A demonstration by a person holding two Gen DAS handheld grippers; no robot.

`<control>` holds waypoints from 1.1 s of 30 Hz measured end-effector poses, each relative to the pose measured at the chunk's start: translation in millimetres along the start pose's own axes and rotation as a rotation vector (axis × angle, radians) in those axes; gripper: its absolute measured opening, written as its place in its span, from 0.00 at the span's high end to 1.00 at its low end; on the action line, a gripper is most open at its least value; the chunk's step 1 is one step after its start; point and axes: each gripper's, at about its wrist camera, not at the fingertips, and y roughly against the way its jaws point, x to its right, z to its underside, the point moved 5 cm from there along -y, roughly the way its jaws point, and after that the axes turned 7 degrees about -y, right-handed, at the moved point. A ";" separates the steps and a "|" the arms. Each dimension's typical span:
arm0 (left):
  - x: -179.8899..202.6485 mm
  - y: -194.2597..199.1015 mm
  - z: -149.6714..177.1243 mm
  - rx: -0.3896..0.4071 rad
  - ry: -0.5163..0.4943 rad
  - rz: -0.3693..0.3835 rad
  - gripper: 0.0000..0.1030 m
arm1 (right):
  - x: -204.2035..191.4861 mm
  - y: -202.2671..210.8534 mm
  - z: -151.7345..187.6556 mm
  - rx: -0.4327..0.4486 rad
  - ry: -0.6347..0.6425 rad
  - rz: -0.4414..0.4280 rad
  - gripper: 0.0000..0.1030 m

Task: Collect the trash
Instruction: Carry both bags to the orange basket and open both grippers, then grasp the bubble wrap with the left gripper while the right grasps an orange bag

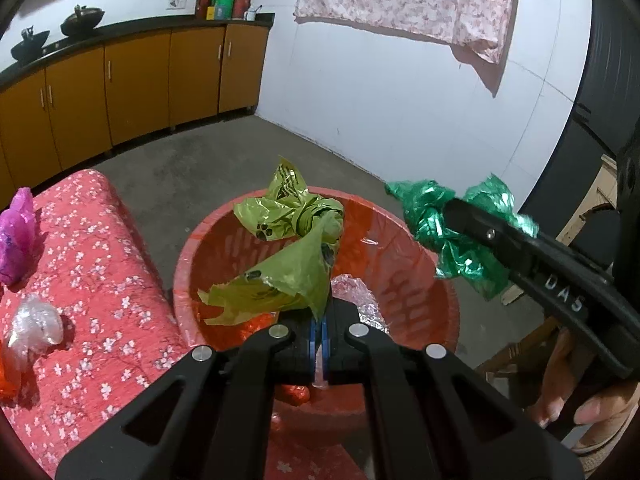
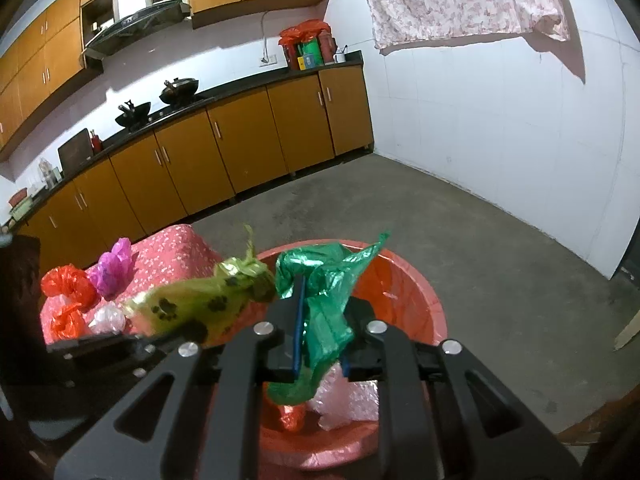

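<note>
My left gripper (image 1: pixel 319 314) is shut on a crumpled yellow-green bag with paw prints (image 1: pixel 288 248), held above the red basin (image 1: pixel 404 284). In the right wrist view that bag (image 2: pixel 200 300) hangs left of my fingers, with the left gripper (image 2: pixel 176 338) coming in from the left. My right gripper (image 2: pixel 322 312) is shut on a shiny green bag (image 2: pixel 324 300) over the basin's rim (image 2: pixel 412 292). In the left wrist view the right gripper (image 1: pixel 454 208) reaches in from the right with the green bag (image 1: pixel 428 216) bunched around its tips.
Clear plastic (image 2: pixel 348 404) and a red bag (image 2: pixel 292 416) lie in the basin. On the red floral cloth (image 1: pixel 92 248) to the left sit a pink bag (image 1: pixel 16 236), a clear bag (image 1: pixel 36 328) and orange-red bags (image 2: pixel 68 284). A hand (image 1: pixel 580 392) grips the right tool. Cabinets line the far wall.
</note>
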 end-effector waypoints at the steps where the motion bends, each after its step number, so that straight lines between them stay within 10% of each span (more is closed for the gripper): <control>1: -0.8 -1.6 0.4 -0.005 0.006 -0.003 0.98 | 0.3 -1.4 -1.2 0.000 -0.008 -0.006 0.83; 5: -7.7 -6.0 4.2 -0.027 0.031 -0.011 0.95 | 0.1 -3.4 -3.2 0.001 -0.017 -0.019 0.73; 10: -18.0 0.1 8.2 -0.022 0.064 -0.026 0.56 | 0.8 -1.3 -3.7 0.010 -0.016 -0.013 0.64; 15: -25.3 10.2 10.6 -0.006 0.081 -0.045 0.44 | 3.9 4.7 -1.3 0.025 -0.024 0.013 0.52; 22: -45.8 43.9 20.9 0.044 0.112 -0.165 0.09 | 3.7 21.3 -2.8 0.114 -0.014 0.078 0.12; 33: -97.7 129.5 58.5 0.100 0.164 -0.407 0.02 | -45.6 22.9 7.7 0.121 0.014 0.020 0.04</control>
